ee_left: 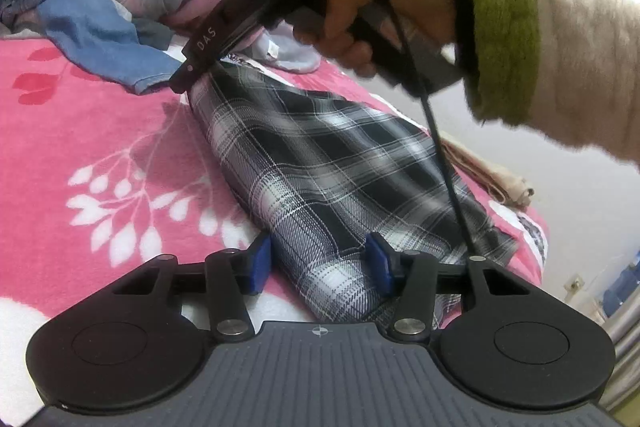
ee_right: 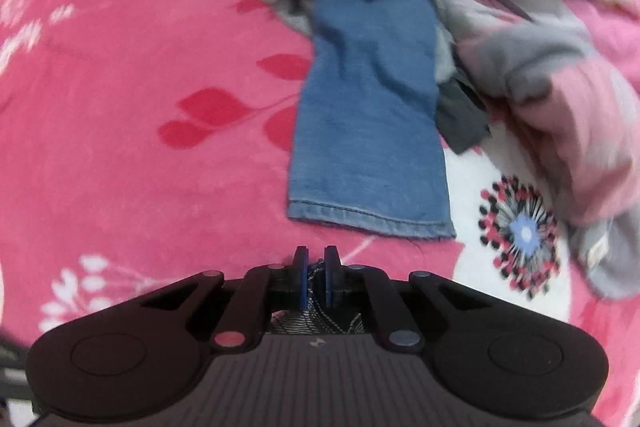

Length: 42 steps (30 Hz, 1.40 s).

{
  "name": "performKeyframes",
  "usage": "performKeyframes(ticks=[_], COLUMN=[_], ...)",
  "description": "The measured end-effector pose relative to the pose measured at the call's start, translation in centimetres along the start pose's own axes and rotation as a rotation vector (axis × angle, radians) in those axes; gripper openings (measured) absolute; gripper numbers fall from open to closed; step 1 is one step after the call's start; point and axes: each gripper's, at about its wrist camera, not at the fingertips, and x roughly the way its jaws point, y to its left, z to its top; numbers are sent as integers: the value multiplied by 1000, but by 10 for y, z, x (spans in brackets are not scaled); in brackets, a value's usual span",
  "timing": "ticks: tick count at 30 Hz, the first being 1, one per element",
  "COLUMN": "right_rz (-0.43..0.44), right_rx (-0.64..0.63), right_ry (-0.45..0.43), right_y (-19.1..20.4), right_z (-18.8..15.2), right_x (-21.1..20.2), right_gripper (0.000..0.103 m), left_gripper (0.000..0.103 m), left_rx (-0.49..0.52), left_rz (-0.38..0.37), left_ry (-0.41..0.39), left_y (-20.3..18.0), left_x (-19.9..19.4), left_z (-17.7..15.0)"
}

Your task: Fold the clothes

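A black-and-white plaid garment [ee_left: 320,167] lies folded lengthwise on the pink floral blanket [ee_left: 80,131]. My left gripper [ee_left: 318,263] has its blue pads closed in on the near end of the folded plaid, which fills the gap between them. My right gripper [ee_left: 186,79], held by a hand [ee_left: 348,31] with a green cuff, pinches the far end of the plaid. In the right wrist view that gripper [ee_right: 316,269] is shut, with a bit of plaid cloth [ee_right: 316,323] caught between and behind its pads.
Blue jeans [ee_right: 368,115] lie spread just beyond the right gripper and also appear in the left wrist view as a denim heap [ee_left: 92,27]. A grey and pink garment [ee_right: 560,87] is bunched to their right. A beige cloth [ee_left: 492,175] sits at the bed's edge.
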Motion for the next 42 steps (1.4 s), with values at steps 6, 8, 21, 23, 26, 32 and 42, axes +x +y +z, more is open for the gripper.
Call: performKeyframes(ticks=[6, 8, 21, 23, 26, 32, 42], right_rz=[-43, -33, -30, -69, 26, 168, 29], right_rx=[287, 410, 582, 824, 1138, 1224, 1721], right_ry=[-192, -269, -278, -328, -476, -481, -576], right_y=[-45, -66, -51, -74, -105, -112, -111], right_z=[-12, -22, -107, -130, -164, -200, -295], right_x=[10, -4, -65, -64, -80, -96, -124], right_gripper=[2, 3, 4, 5, 5, 5, 6], left_gripper=[49, 49, 50, 50, 50, 51, 52], left_rx=[-9, -14, -36, -38, -43, -50, -57], left_rz=[-10, -12, -17, -17, -17, -20, -22], left_ry=[6, 6, 7, 6, 6, 7, 4], left_y=[0, 1, 2, 3, 4, 6, 8], left_x=[-2, -3, -3, -3, -1, -1, -1], left_z=[0, 0, 1, 1, 2, 3, 3])
